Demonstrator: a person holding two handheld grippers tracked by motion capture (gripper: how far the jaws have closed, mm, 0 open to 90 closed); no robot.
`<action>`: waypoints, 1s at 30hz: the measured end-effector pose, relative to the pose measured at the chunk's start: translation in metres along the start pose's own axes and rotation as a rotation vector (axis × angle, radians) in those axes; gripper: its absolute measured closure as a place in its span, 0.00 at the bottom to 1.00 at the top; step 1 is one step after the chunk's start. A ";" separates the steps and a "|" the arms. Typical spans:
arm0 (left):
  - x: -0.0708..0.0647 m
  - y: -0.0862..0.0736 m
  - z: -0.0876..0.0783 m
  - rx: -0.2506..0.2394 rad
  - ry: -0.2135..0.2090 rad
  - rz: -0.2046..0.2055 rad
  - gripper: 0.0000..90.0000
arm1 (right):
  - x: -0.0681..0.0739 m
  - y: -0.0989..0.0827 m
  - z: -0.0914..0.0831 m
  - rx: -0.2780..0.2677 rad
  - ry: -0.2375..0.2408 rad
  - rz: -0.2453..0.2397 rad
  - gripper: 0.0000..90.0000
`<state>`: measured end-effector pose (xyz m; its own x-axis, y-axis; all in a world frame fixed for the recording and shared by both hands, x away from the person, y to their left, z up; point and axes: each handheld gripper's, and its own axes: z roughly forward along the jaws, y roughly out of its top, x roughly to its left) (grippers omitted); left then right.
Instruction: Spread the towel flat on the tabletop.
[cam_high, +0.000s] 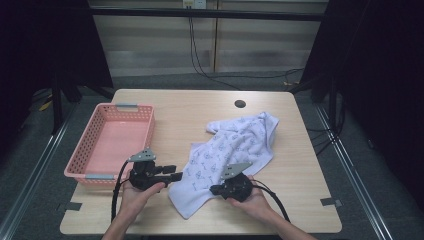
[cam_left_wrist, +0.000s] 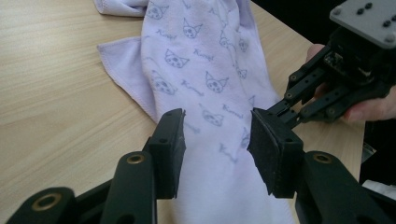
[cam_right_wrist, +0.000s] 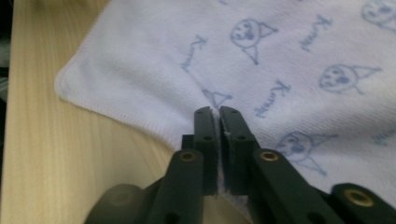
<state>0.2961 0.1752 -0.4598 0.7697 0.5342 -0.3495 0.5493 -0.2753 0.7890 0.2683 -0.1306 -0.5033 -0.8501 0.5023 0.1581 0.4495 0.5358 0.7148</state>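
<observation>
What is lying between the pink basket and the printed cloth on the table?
In the high view, the left gripper and the hand holding it sit between the pink basket and the cloth; farther back that stretch is bare table.

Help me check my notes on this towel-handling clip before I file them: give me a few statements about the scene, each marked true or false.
1. The right gripper is shut on the towel. True.
2. The left gripper is clamped tight on the towel. False: its jaws stand apart, with the cloth lying between them, not pressed.
3. The pink basket holds folded cloth. False: nothing lies in it.
4. The towel is pale with a printed cat-face pattern. True.
5. The towel lies inside the basket. False: it lies crumpled on the table, to the basket's right in the high view.
</observation>
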 end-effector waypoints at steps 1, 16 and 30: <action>0.000 0.000 0.000 -0.001 -0.003 -0.001 0.61 | -0.003 -0.002 -0.004 0.007 0.012 0.023 0.98; -0.007 0.003 0.014 0.041 -0.035 0.025 0.65 | -0.060 -0.056 -0.103 -0.037 -0.126 0.170 0.98; -0.008 0.012 0.029 0.059 -0.054 0.041 0.66 | -0.038 -0.077 -0.123 -0.093 -0.058 0.196 0.60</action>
<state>0.3060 0.1443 -0.4629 0.8076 0.4781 -0.3453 0.5338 -0.3439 0.7725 0.2326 -0.2743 -0.4806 -0.7309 0.6299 0.2627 0.5749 0.3607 0.7344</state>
